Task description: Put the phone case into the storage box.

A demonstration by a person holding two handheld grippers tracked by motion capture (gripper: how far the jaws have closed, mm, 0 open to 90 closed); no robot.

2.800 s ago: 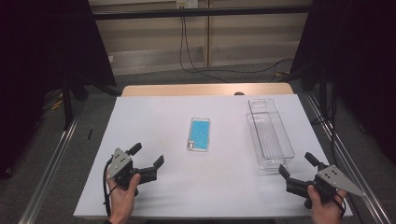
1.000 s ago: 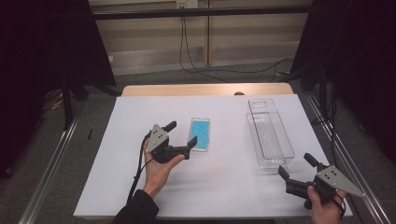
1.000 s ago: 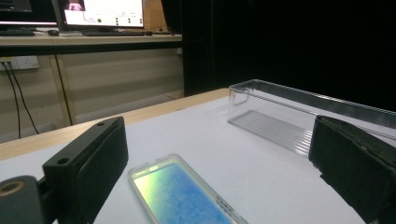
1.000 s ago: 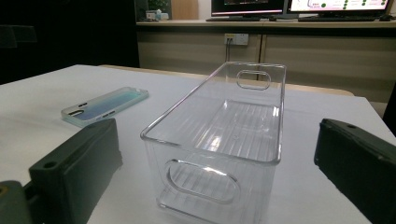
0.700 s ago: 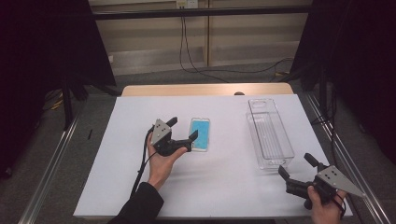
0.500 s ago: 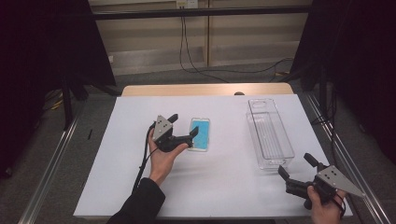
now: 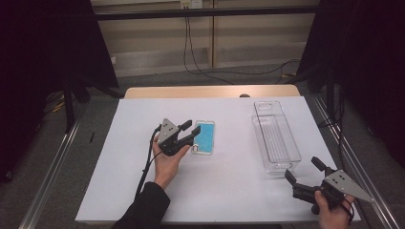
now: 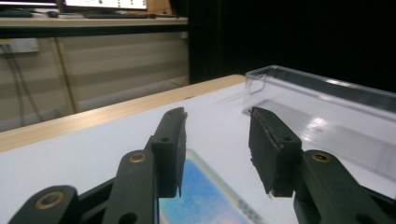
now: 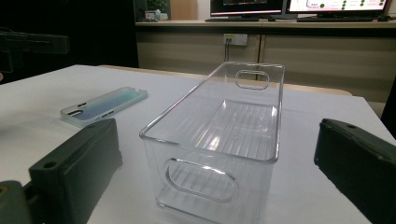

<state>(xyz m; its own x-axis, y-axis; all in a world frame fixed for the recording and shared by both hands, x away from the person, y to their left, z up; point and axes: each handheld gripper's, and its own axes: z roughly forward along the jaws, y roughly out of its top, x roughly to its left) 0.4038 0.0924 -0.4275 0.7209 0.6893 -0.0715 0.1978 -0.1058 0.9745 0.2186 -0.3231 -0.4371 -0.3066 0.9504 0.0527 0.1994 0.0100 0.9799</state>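
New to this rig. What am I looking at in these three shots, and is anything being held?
No robot here: a person holds a hand-held two-jaw gripper in each hand. The high view looks down on a white table. The other two pictures come from cameras riding on the grippers, looking along their black jaws.

On the table lie a phone case with a blue back and an empty clear plastic bin.

The left gripper is at the case's left edge. Its jaws have just been closing, but a gap remains and the case lies flat below them, not gripped. The right gripper rests near the bin's near end, jaws open, holding nothing.
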